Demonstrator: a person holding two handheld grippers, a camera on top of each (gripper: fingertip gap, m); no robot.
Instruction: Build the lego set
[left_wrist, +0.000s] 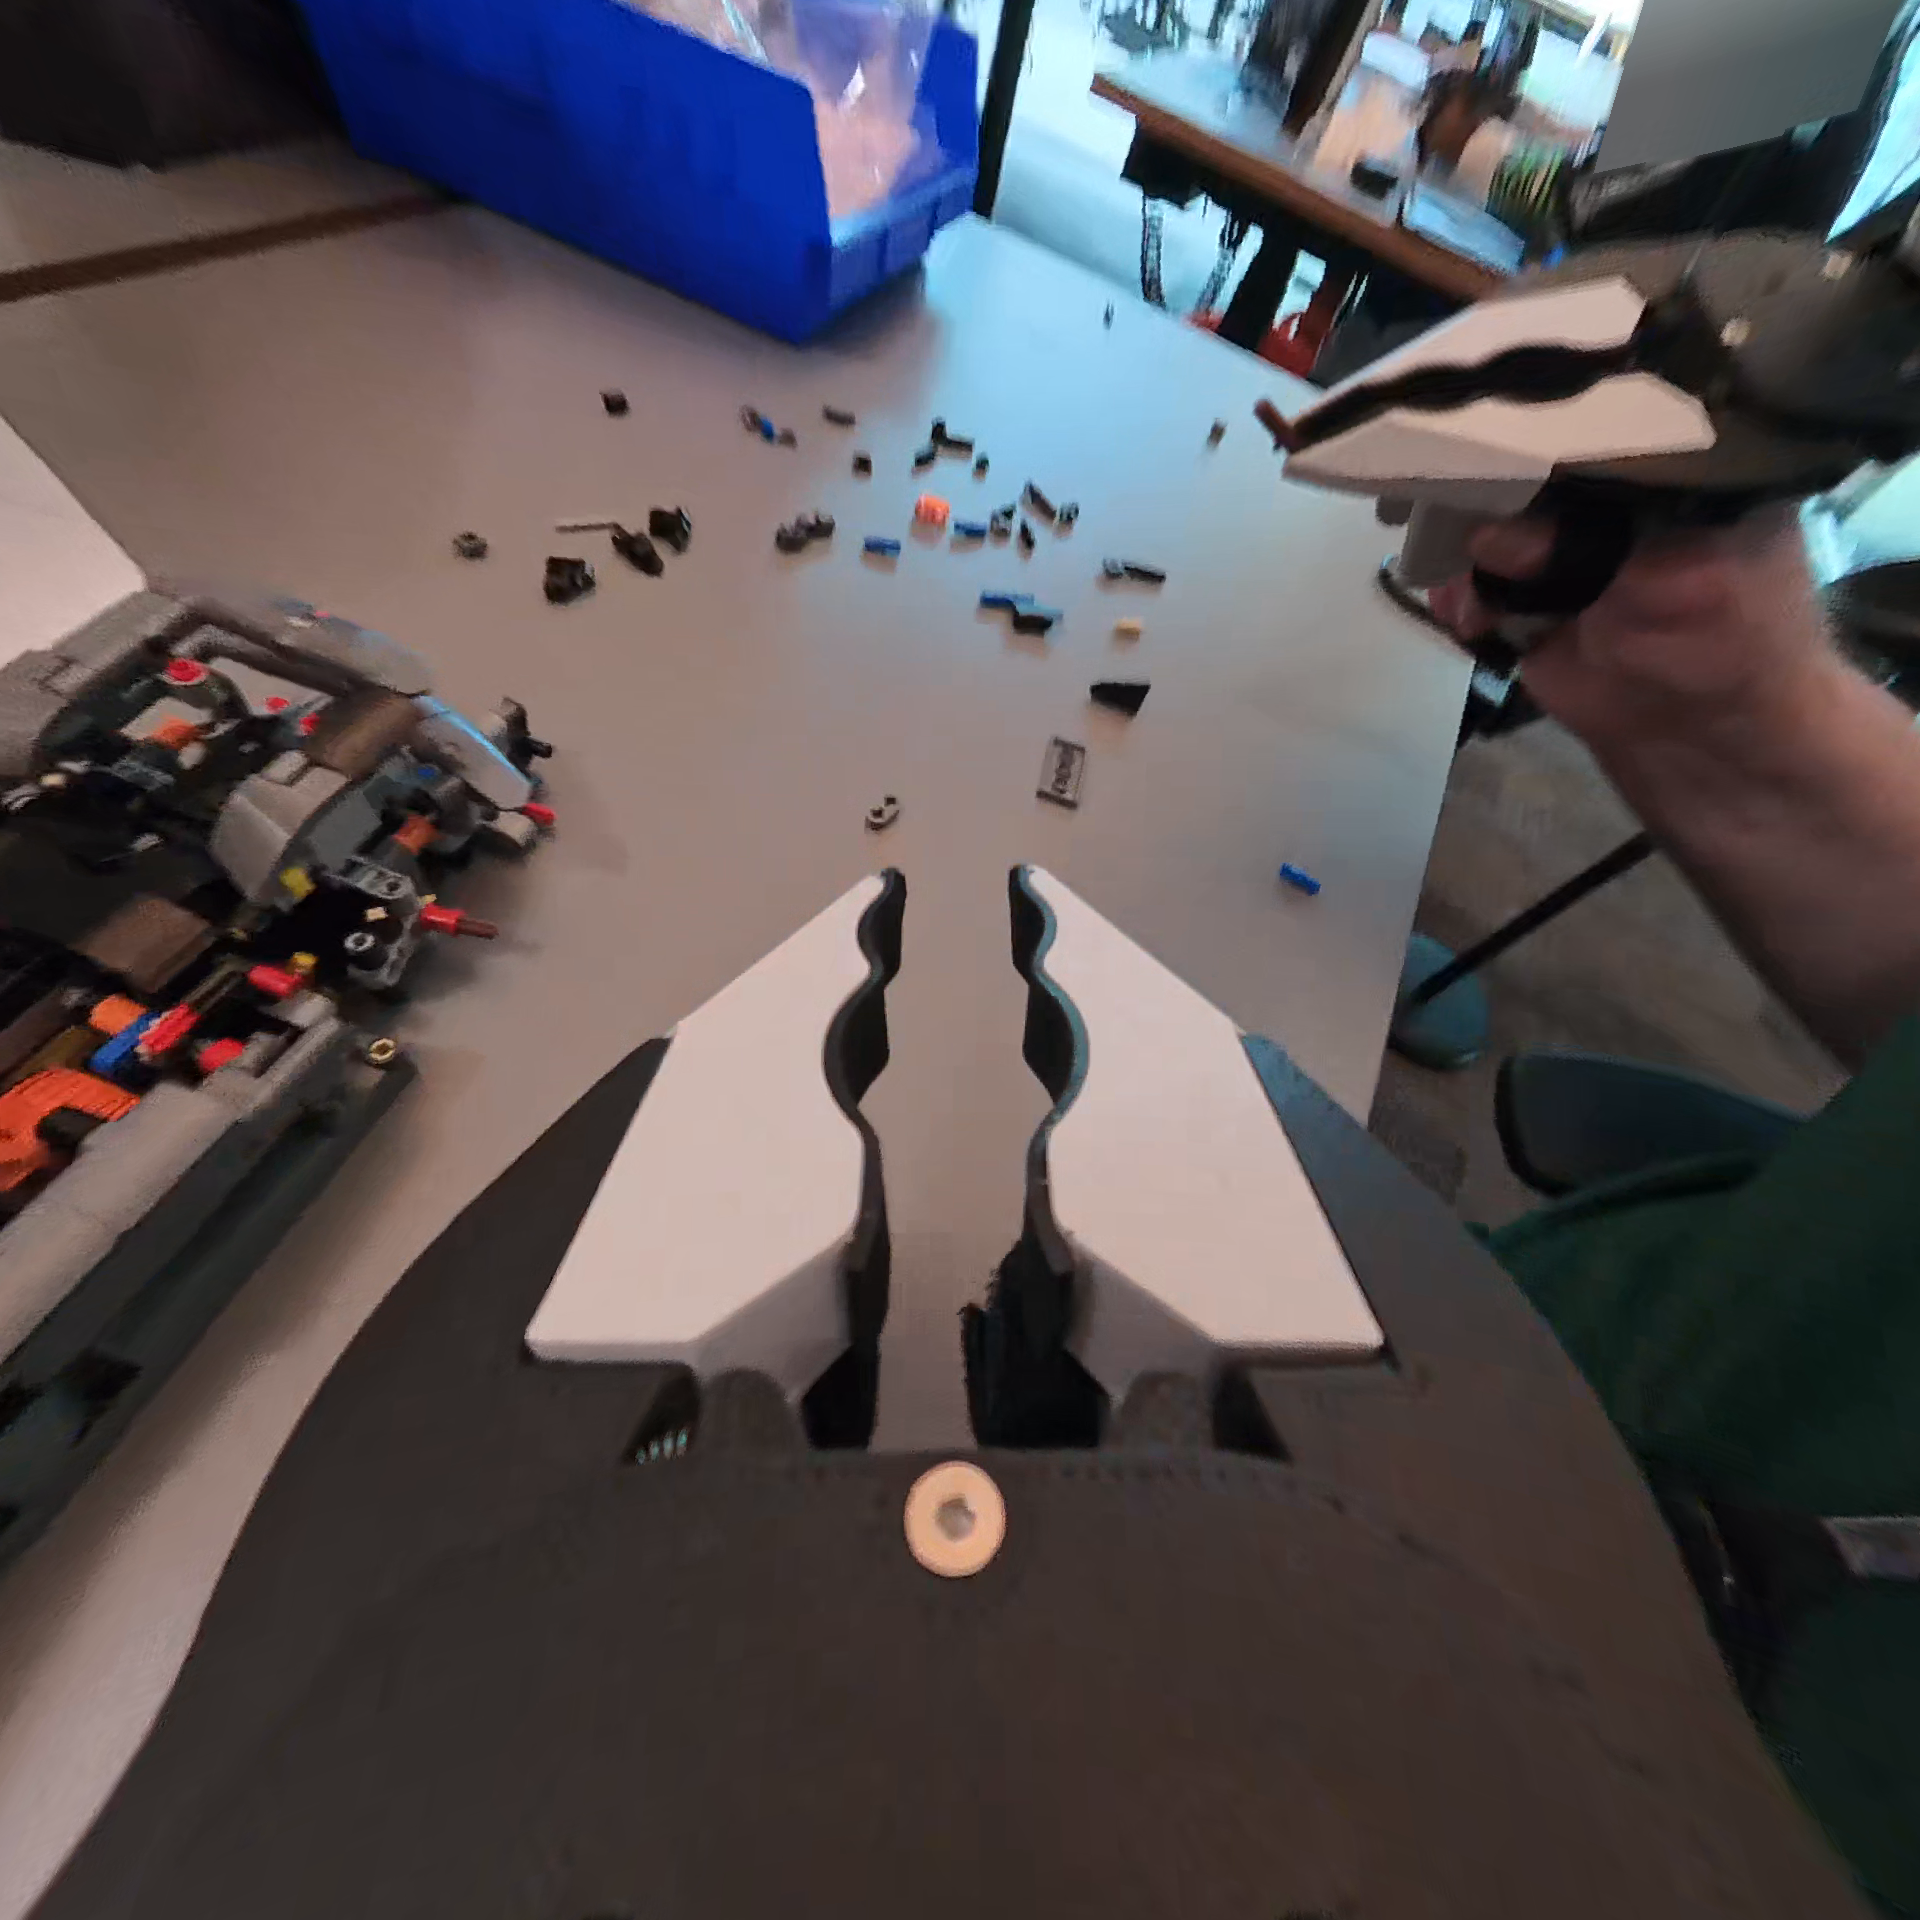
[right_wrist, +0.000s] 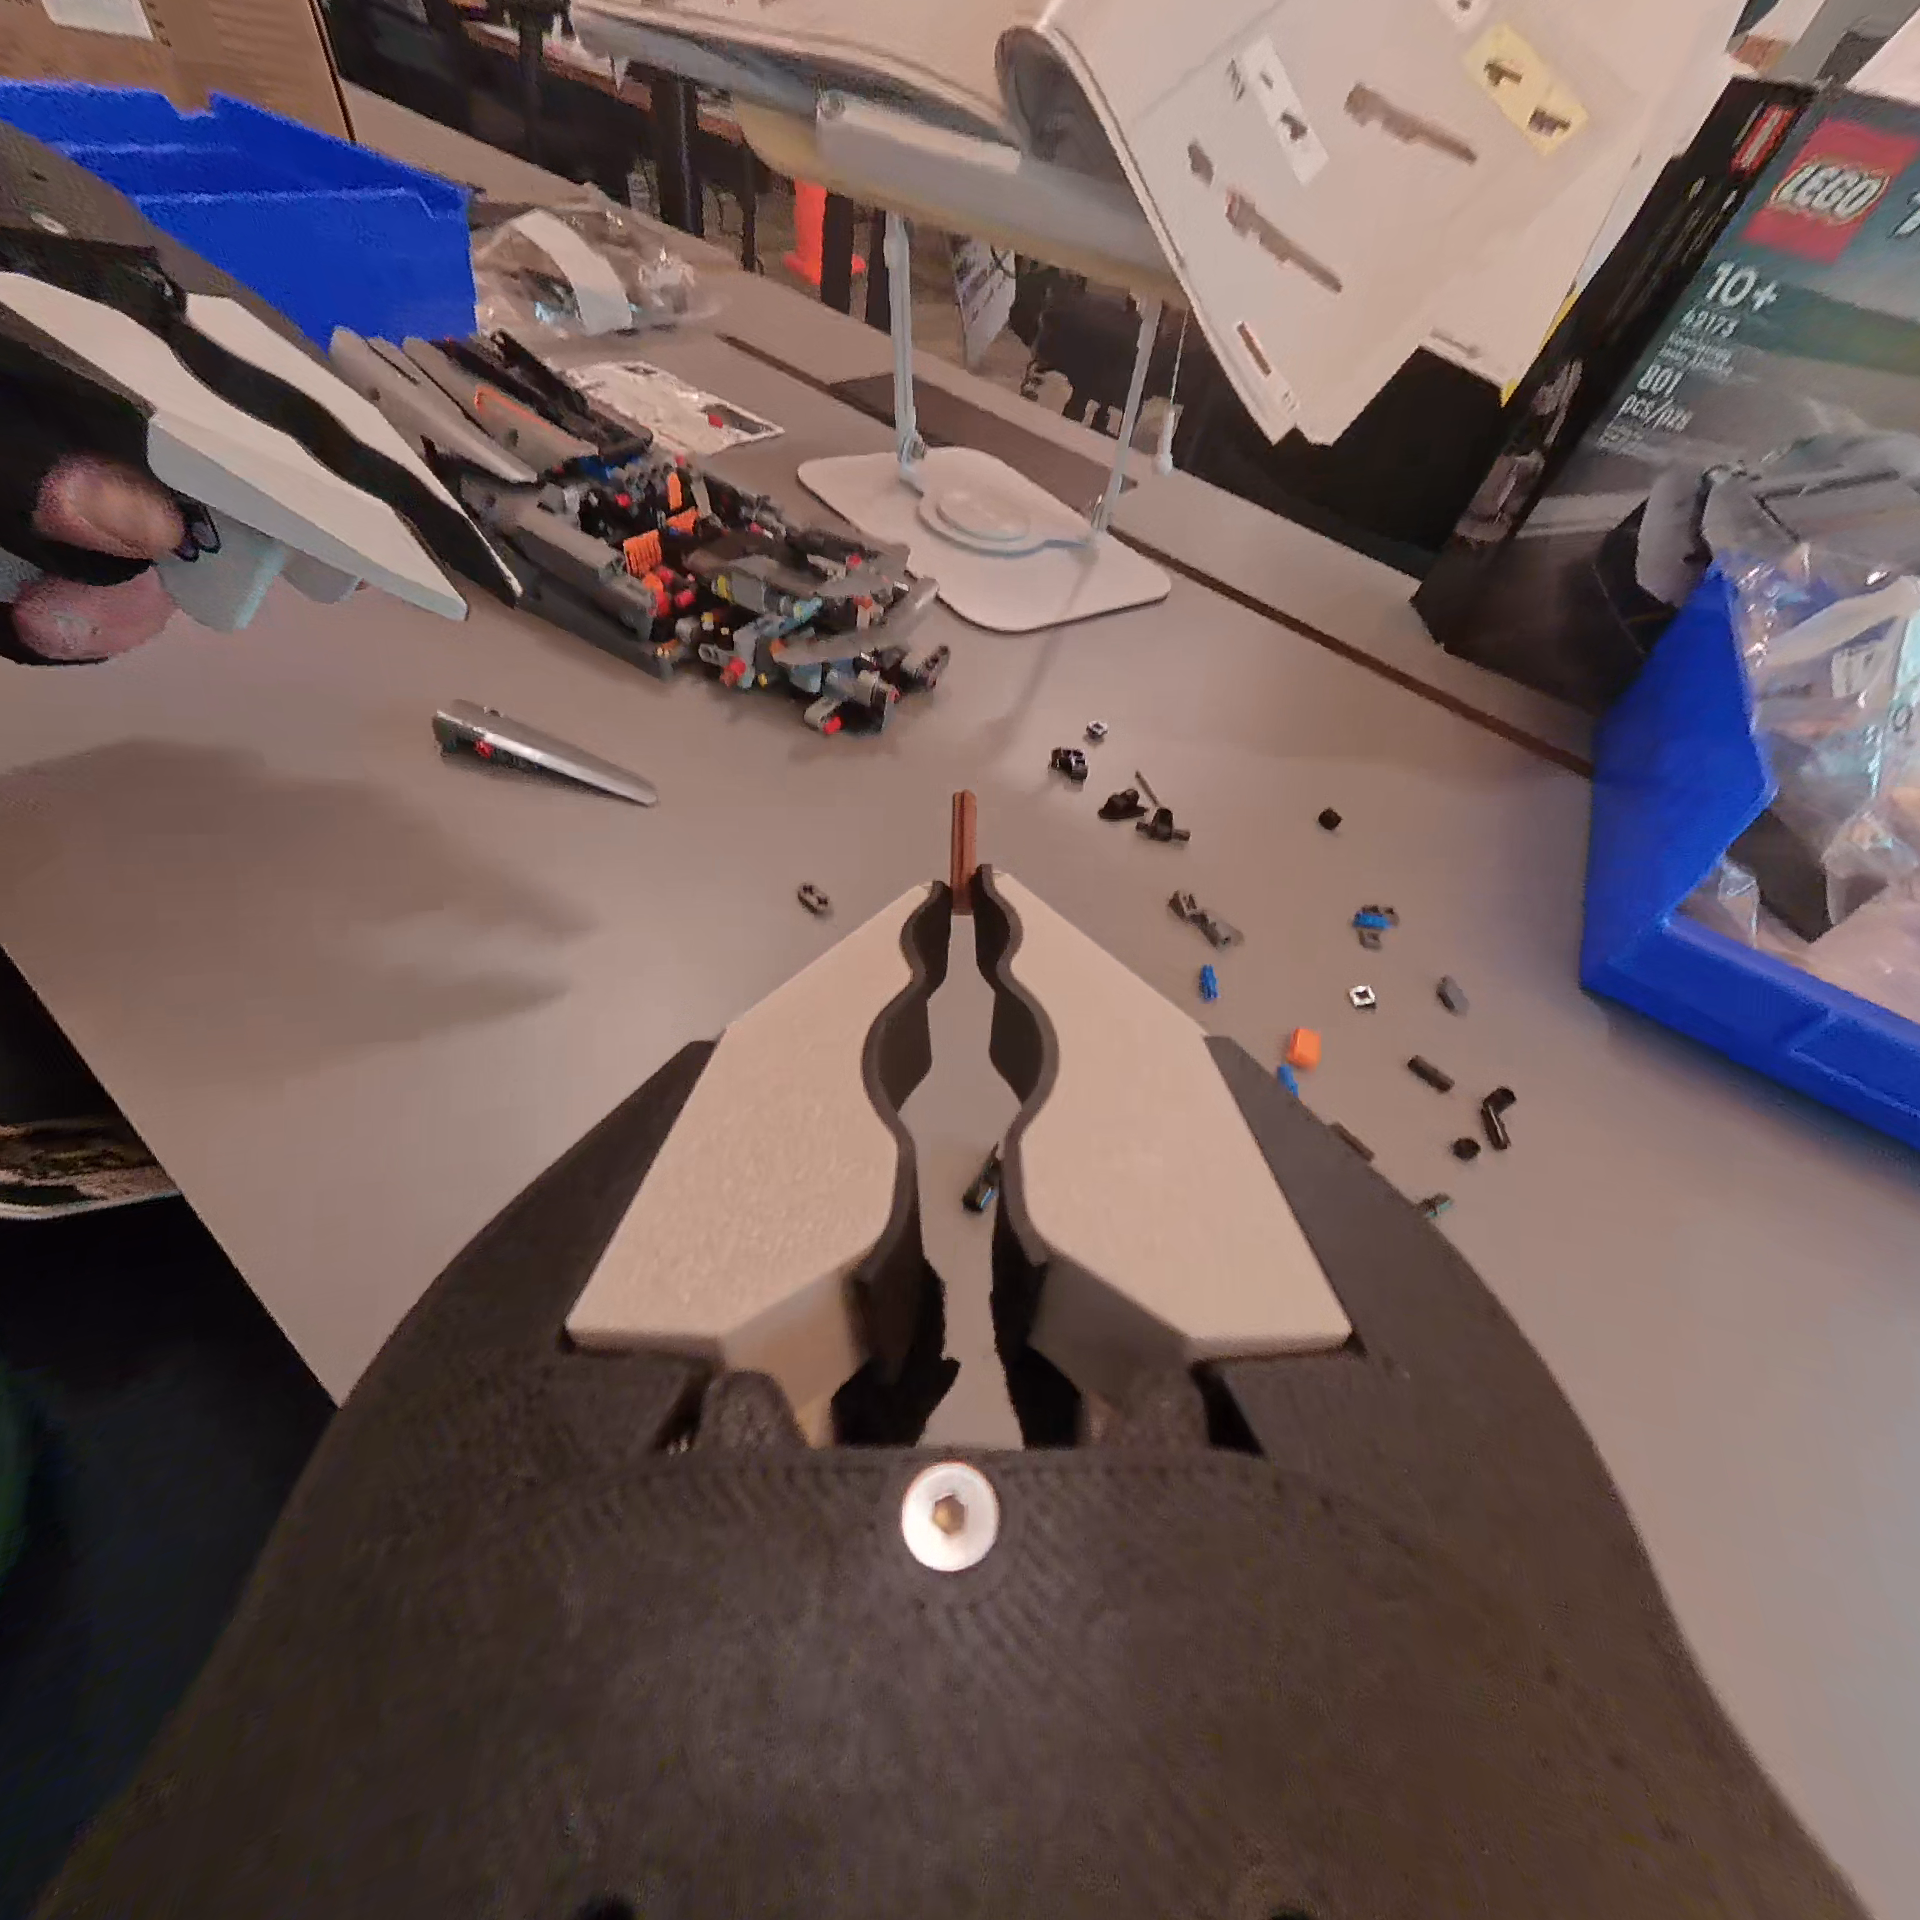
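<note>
The half-built grey and black lego model (left_wrist: 239, 883) lies at the left of the grey table; in the right wrist view it (right_wrist: 707, 561) sits ahead to the left. My left gripper (left_wrist: 956, 883) is open and empty, above the table. It also shows at the left of the right wrist view (right_wrist: 457, 582). My right gripper (right_wrist: 964, 883) is shut on a thin brown axle (right_wrist: 963, 847) that sticks out past its tips. It also shows at the upper right of the left wrist view (left_wrist: 1288, 436), held above the table. Several small loose pieces (left_wrist: 997, 540) lie scattered ahead.
A blue bin (left_wrist: 665, 156) stands at the back. Another blue bin with bags (right_wrist: 1714, 831), the lego box (right_wrist: 1683, 395), an instruction booklet on a stand (right_wrist: 997, 520) and a grey wedge piece (right_wrist: 540, 748) are on the table. The table edge (left_wrist: 1423, 883) runs at the right. Some 15 cm of space lies between my two pairs of fingers.
</note>
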